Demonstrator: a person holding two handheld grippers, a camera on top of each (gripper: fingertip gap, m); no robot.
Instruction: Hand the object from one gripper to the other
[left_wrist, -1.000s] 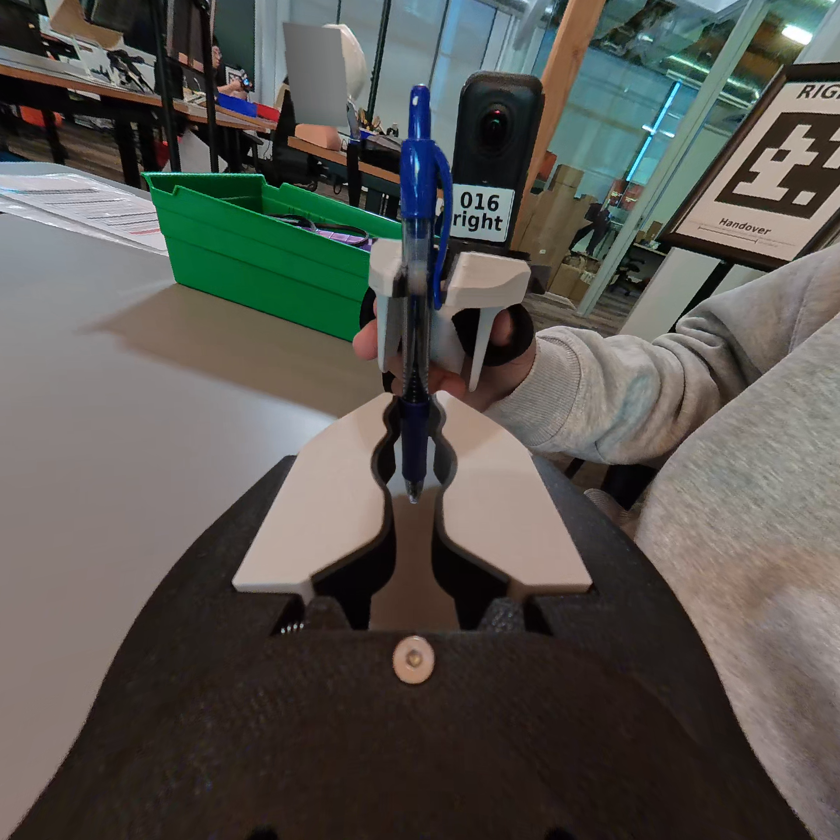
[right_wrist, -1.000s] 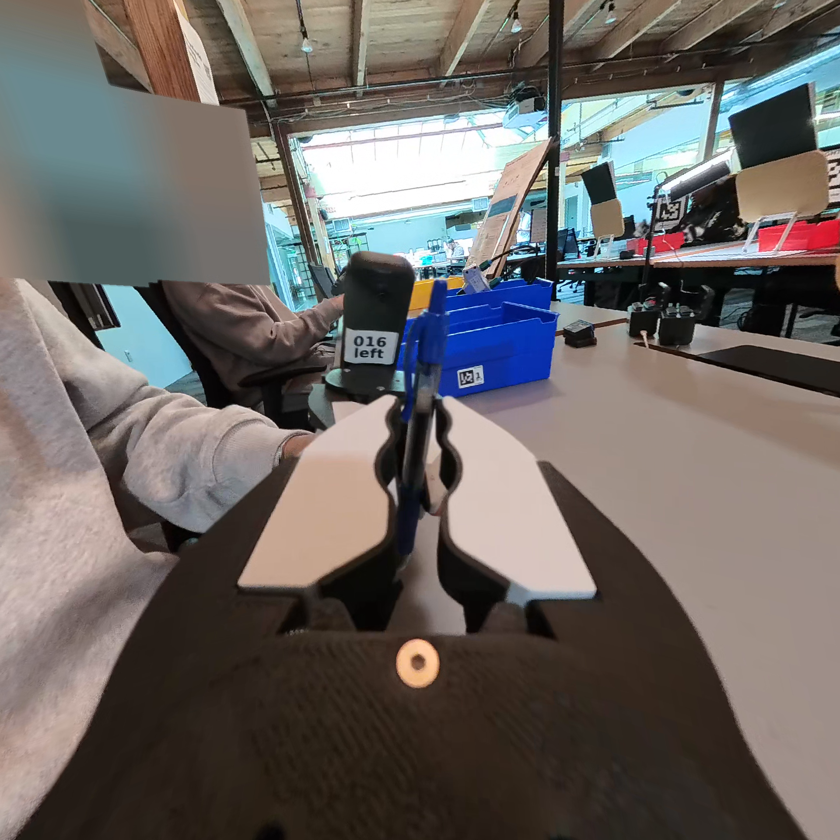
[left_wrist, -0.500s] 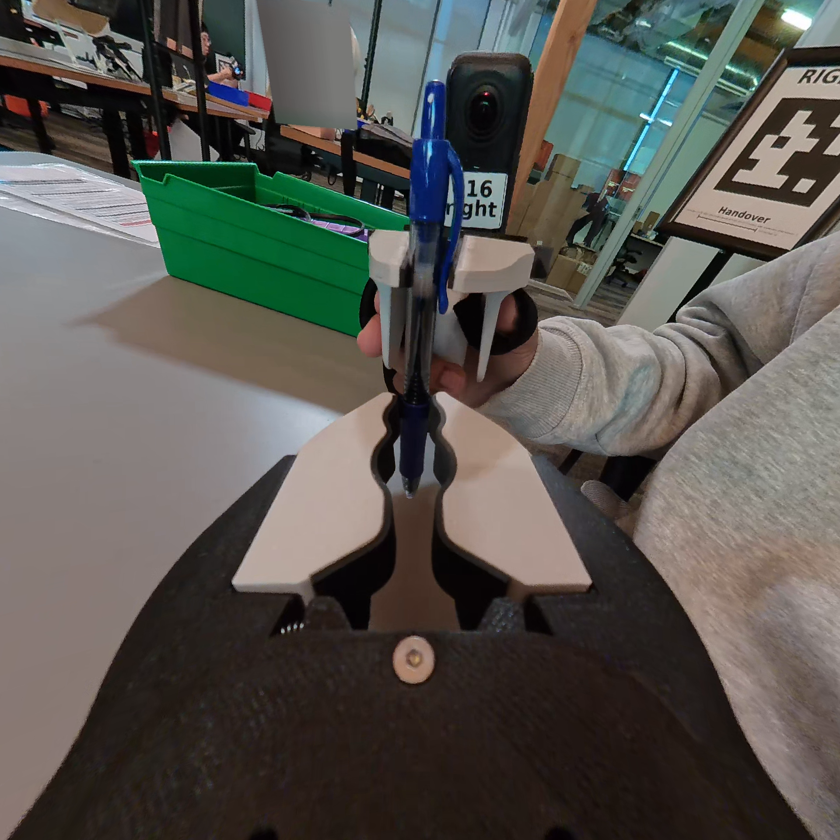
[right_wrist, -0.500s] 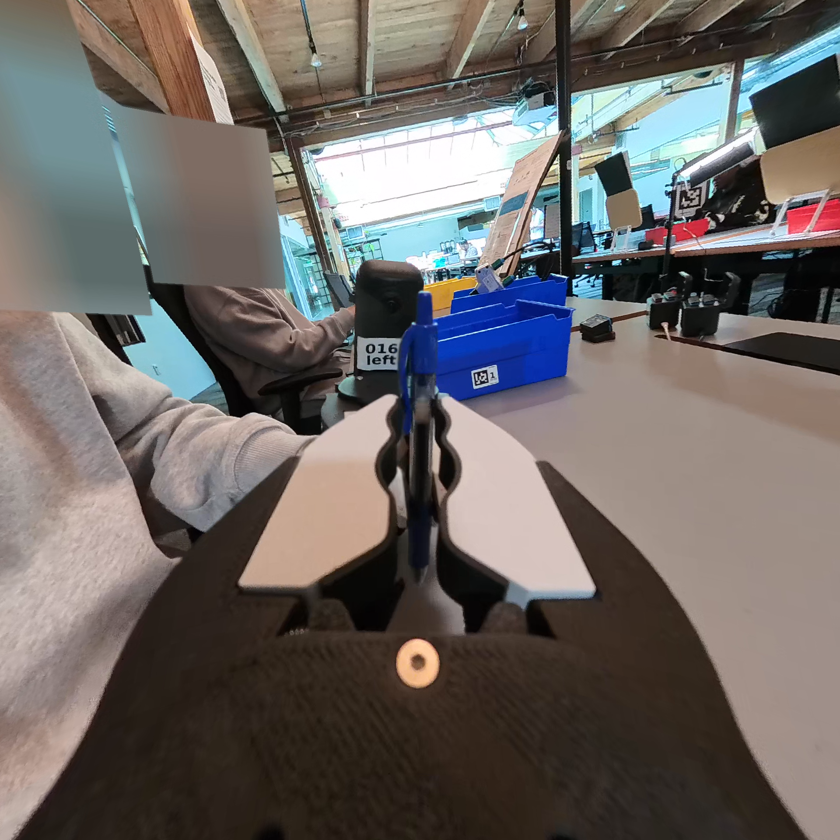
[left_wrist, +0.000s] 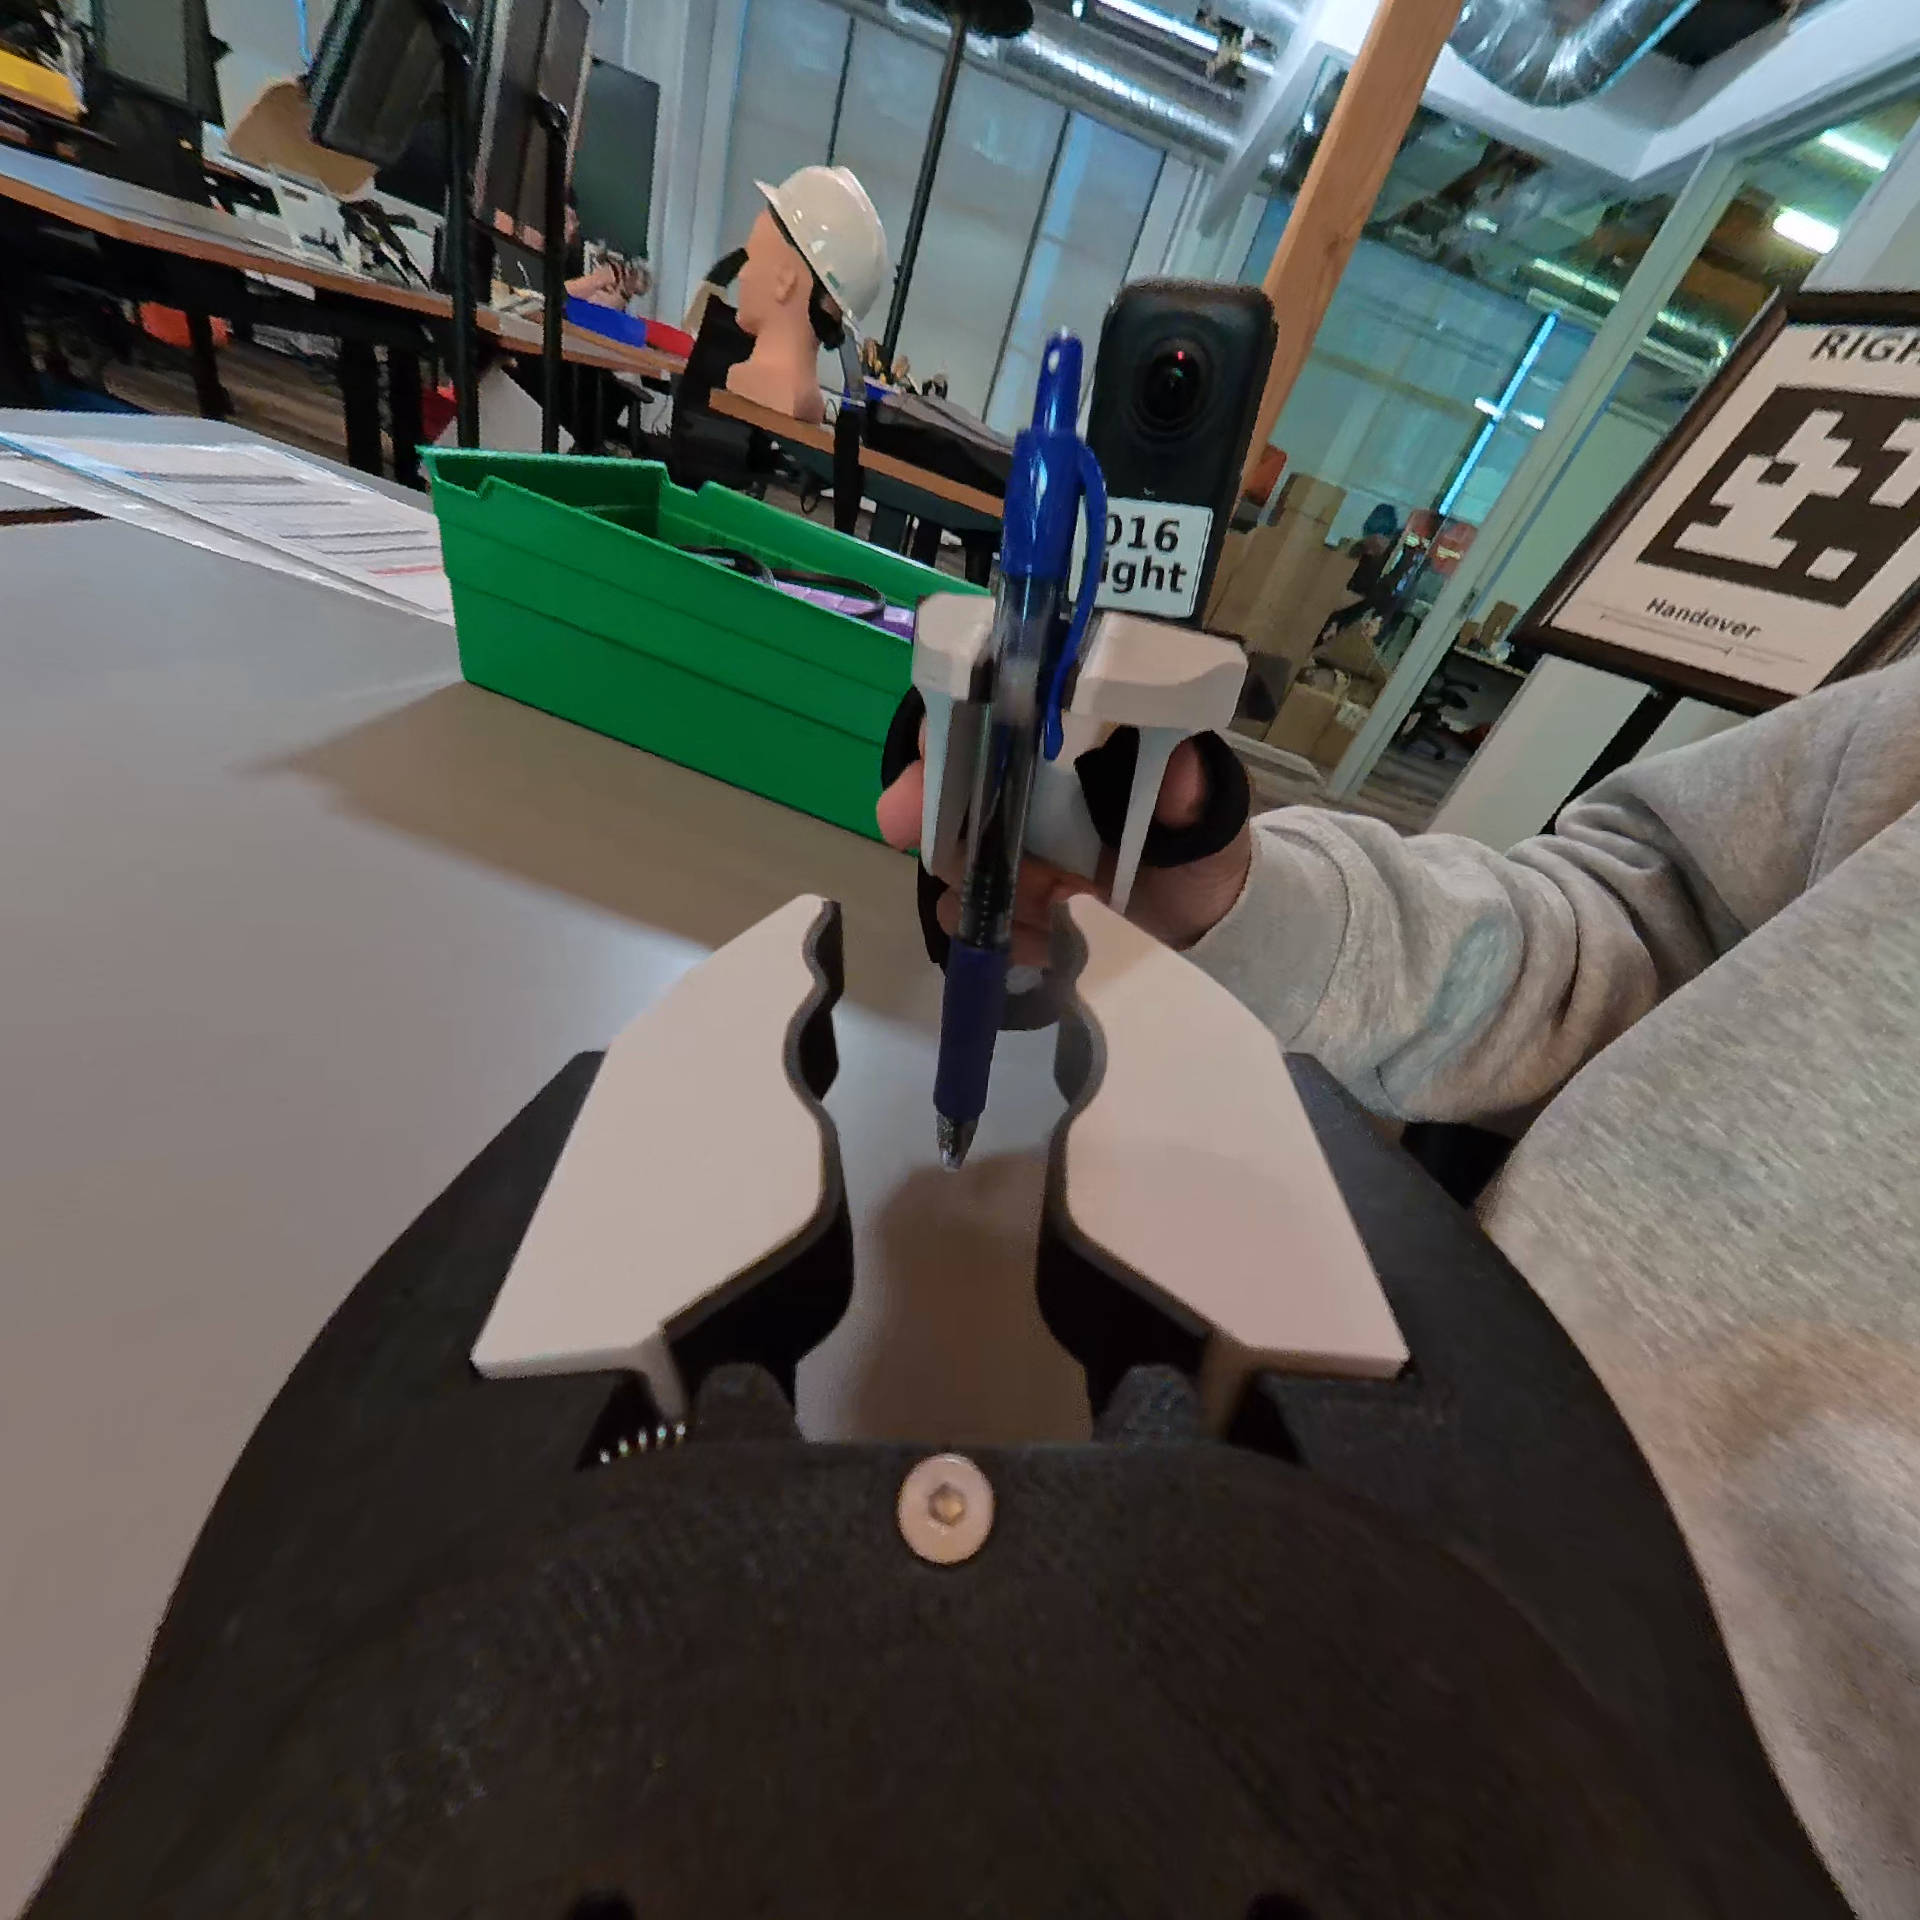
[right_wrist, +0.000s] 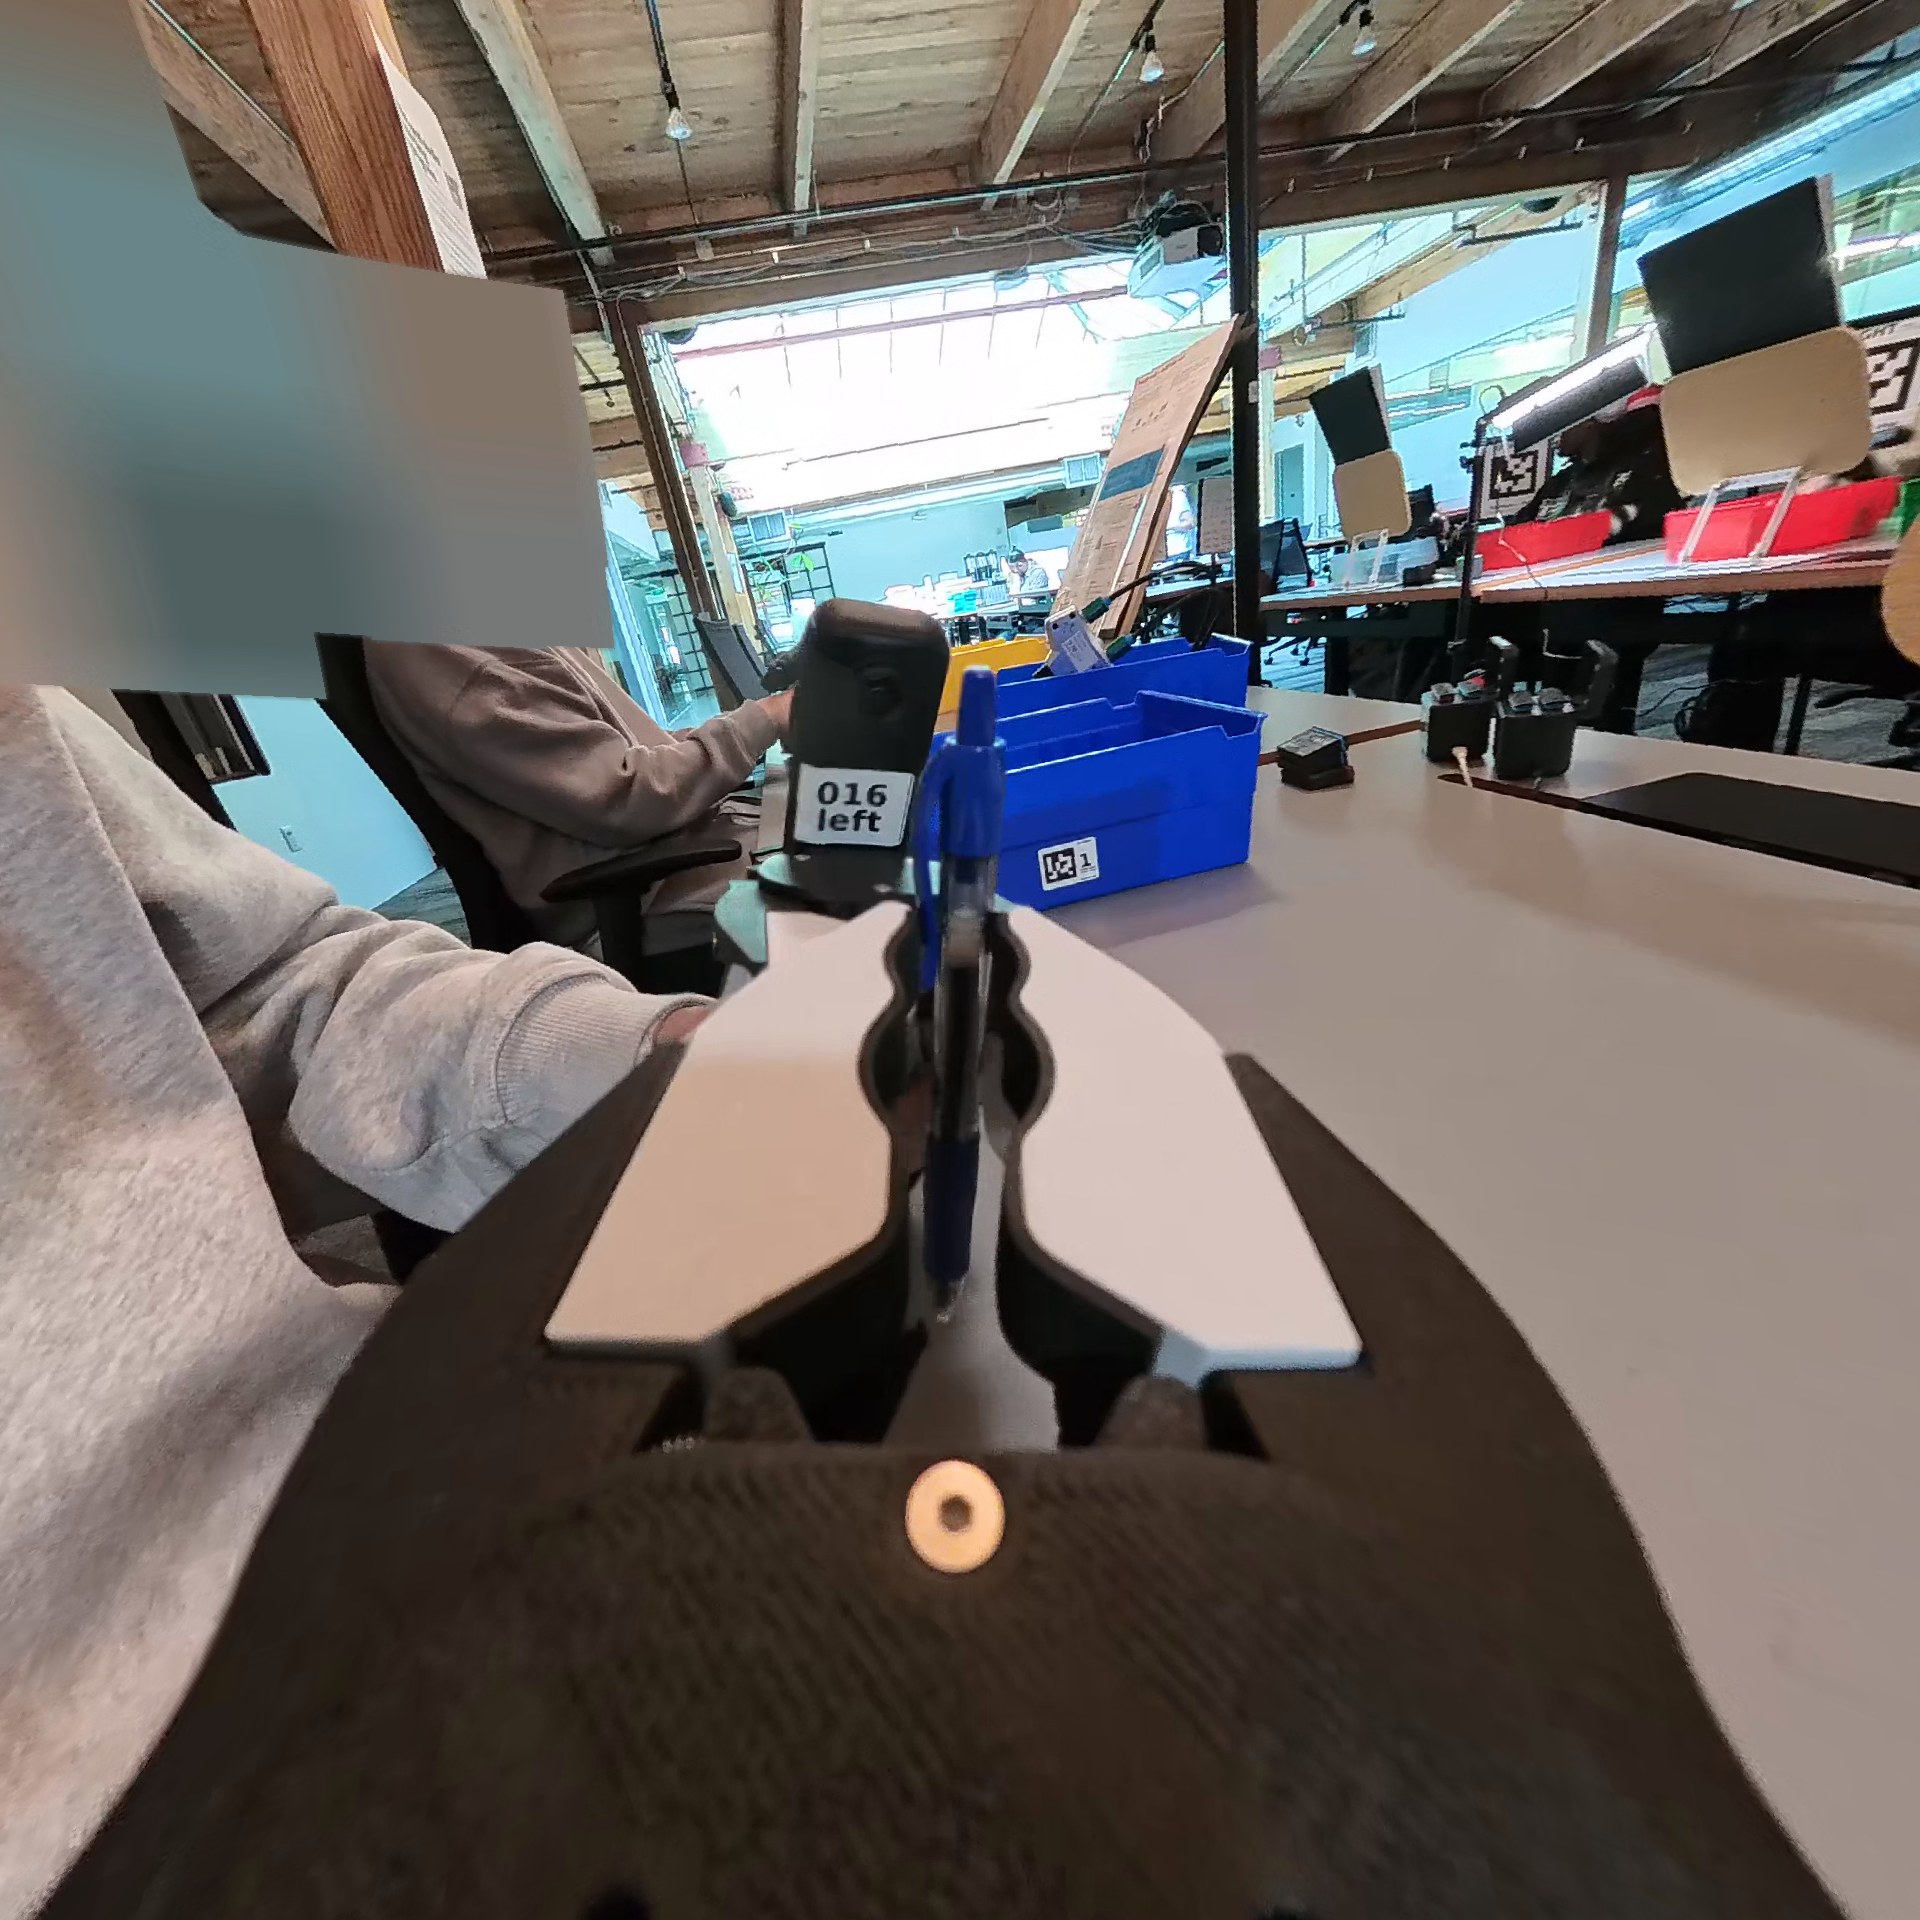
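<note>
Upright blue pen (left_wrist: 1000, 790) clamped in right claw (right_wrist: 954, 935); left claw (left_wrist: 948, 914) spread, released.

left tool (left_wrist: 945, 914): fingers spread, level | right tool (right_wrist: 954, 935): clamped, level, facing left tool

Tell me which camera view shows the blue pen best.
The left wrist view: the blue pen stands upright with its whole length in sight, clip to tip, clamped in the right gripper, its tip between the open left gripper fingers. The right wrist view hides much of its barrel between the right gripper's own fingers.
</note>
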